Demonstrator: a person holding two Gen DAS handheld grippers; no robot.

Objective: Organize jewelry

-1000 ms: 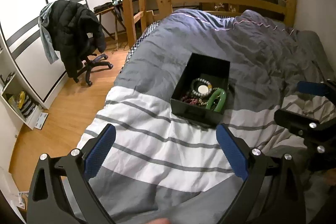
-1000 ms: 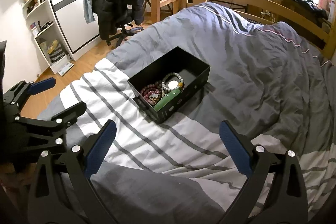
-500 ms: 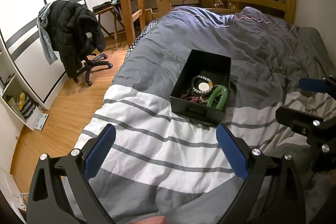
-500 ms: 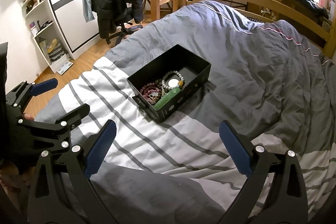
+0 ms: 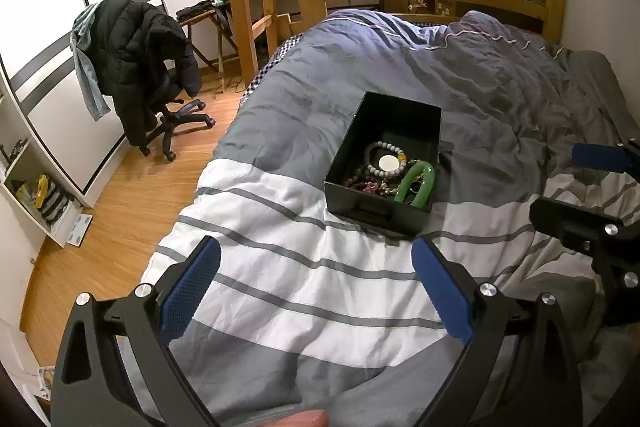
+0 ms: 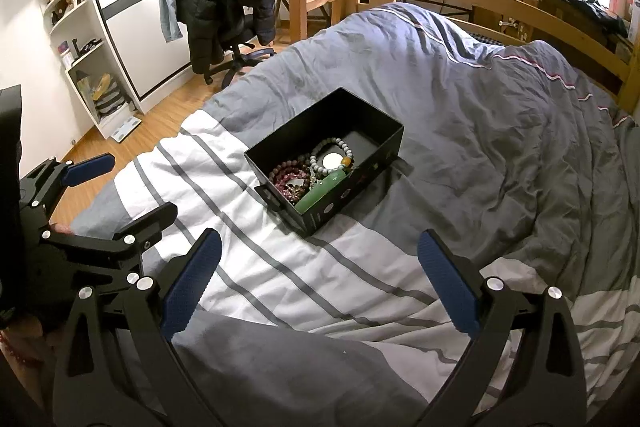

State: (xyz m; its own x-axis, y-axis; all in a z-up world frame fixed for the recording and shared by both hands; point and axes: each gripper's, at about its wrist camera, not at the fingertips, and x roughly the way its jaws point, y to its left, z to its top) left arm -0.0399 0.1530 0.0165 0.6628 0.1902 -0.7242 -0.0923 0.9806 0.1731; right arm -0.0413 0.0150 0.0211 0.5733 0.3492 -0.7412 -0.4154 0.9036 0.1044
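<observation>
A black open box [image 5: 384,163] sat on the striped duvet [image 5: 304,267] of the bed, holding a tangle of jewelry: a green jade bangle [image 5: 416,183], a pale bead bracelet [image 5: 386,157] and dark red beads [image 6: 286,179]. The left hand-held gripper [image 5: 316,287] and right hand-held gripper [image 6: 318,275] both hovered released and empty, well short of the box. The bangle looked stiff, slick and breakable, best pinched across its rim; the bead strands seemed light and floppy, likely to snag.
</observation>
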